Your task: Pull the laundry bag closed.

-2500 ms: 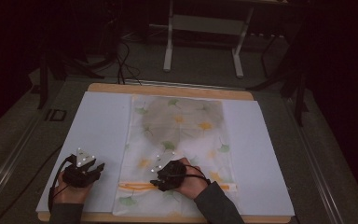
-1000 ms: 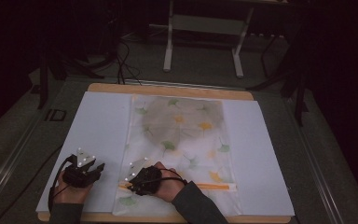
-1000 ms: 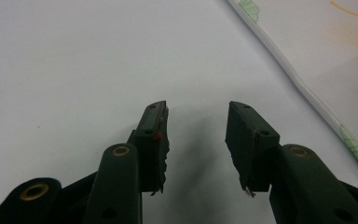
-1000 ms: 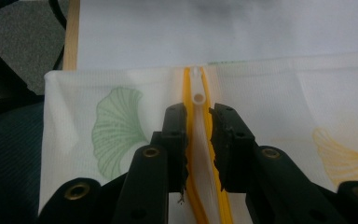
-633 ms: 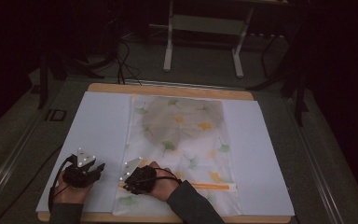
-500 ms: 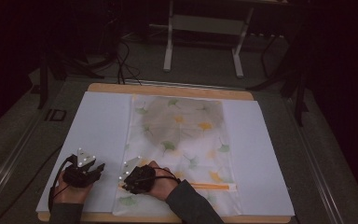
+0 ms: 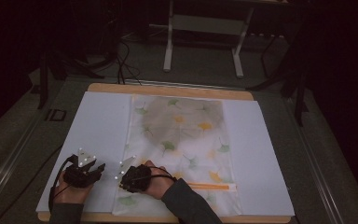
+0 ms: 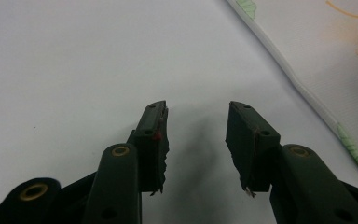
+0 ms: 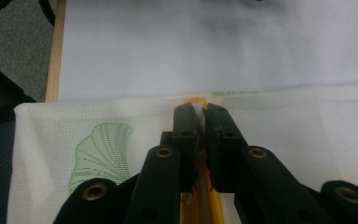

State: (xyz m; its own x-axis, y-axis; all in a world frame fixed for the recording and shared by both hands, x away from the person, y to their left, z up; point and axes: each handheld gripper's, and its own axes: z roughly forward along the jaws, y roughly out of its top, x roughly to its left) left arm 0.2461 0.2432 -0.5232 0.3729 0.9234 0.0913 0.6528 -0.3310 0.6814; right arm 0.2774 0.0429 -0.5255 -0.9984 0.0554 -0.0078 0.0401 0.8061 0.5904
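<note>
The orange zipper [image 9: 196, 100] is lying along the near end of the leaf-printed mesh bag [image 7: 182, 135] on the white table cover [image 7: 98, 126]. The right gripper [image 9: 198, 112] is pinching what looks like its pull at the bag's left edge, jaws having just closed, so the zipper run is likely finishing. The left gripper [image 8: 196, 126] is resting open and empty beside the bag.

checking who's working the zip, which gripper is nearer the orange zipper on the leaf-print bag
Right. The right gripper is on the orange zipper, jaws shut on it at the bag's edge. The left gripper hovers open over the white sheet, beside the bag.
</note>
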